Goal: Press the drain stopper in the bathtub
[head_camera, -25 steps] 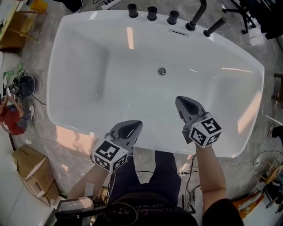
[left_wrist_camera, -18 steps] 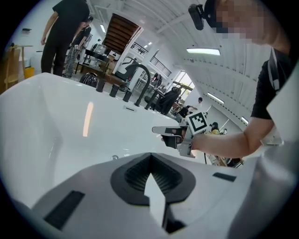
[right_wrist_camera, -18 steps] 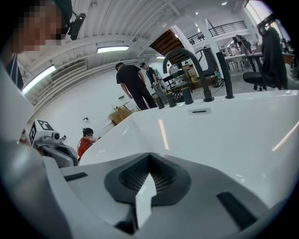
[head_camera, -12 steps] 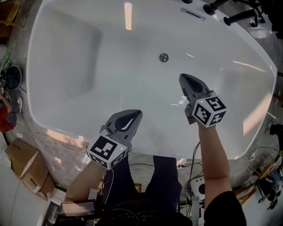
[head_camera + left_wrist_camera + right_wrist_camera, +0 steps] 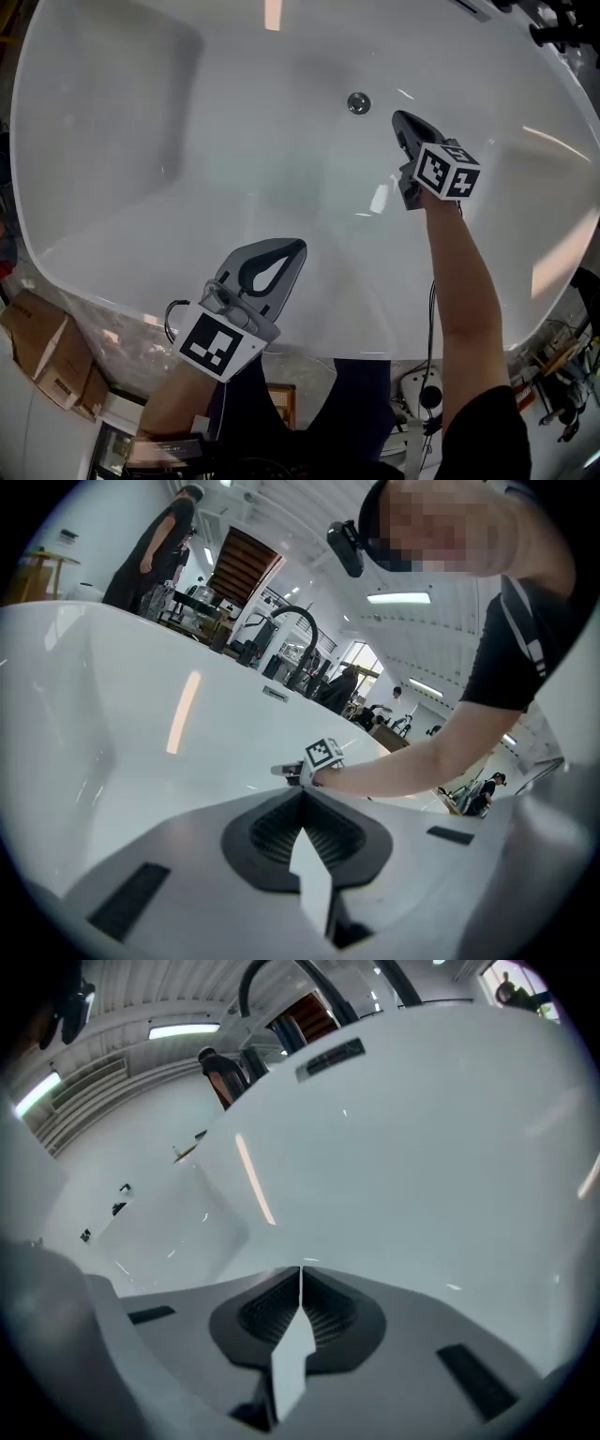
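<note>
The round metal drain stopper [image 5: 358,102] sits on the floor of the white bathtub [image 5: 141,169] in the head view. My right gripper [image 5: 401,119] is shut and empty, its tip a short way right of and just below the stopper, down inside the tub. My left gripper [image 5: 292,247] is shut and empty, held near the tub's front rim. In the left gripper view the right gripper [image 5: 284,770] shows ahead with the person's forearm. The stopper does not show in the right gripper view, where the right gripper [image 5: 300,1269] faces the tub wall [image 5: 394,1147].
Tap fittings [image 5: 281,979] stand on the tub's far rim. Cardboard boxes [image 5: 42,352] lie on the floor at the left. Cables and gear [image 5: 422,394] lie by the tub's front right. People stand in the room behind [image 5: 155,550].
The right gripper has reached forward and down into the tub, closing on the stopper. The head view has tilted nearer the tub. The left gripper stays by the front rim.
</note>
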A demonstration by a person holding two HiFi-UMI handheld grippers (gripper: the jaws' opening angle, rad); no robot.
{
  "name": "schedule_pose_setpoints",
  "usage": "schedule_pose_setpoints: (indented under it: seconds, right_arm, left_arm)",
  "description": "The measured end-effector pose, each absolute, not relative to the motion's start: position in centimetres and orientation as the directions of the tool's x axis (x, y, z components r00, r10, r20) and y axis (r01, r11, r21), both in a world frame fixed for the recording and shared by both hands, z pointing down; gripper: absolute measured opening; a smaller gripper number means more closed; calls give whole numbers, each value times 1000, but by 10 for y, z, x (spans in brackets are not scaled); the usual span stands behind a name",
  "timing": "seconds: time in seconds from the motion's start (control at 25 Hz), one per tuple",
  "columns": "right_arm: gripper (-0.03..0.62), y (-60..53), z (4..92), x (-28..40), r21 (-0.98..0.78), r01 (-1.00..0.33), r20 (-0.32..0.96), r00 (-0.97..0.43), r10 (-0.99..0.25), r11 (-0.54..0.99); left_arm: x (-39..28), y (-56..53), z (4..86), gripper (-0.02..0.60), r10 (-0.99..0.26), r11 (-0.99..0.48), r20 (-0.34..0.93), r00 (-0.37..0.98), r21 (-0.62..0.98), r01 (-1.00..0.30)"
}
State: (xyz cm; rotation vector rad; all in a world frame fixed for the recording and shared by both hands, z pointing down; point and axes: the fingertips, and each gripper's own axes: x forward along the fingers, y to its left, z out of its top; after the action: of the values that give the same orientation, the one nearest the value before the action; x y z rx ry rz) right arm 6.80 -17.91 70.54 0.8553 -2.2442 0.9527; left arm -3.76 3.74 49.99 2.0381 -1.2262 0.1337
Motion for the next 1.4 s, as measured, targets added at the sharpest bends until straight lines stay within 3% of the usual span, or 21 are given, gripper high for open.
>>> schedule_pose_setpoints:
  seconds: [0.56,1.4]
  right_arm:
    - [17,-187,876,60,-322,-821,864,-458,-209,471]
    - [15,-212,946,47,-284,-829,908,-394,-144,482]
  left_arm:
    - [-64,51,535,8,-694,-223,464,551,588,-777]
    - [-72,52,546,8,-652,-230,493,576,595,-770]
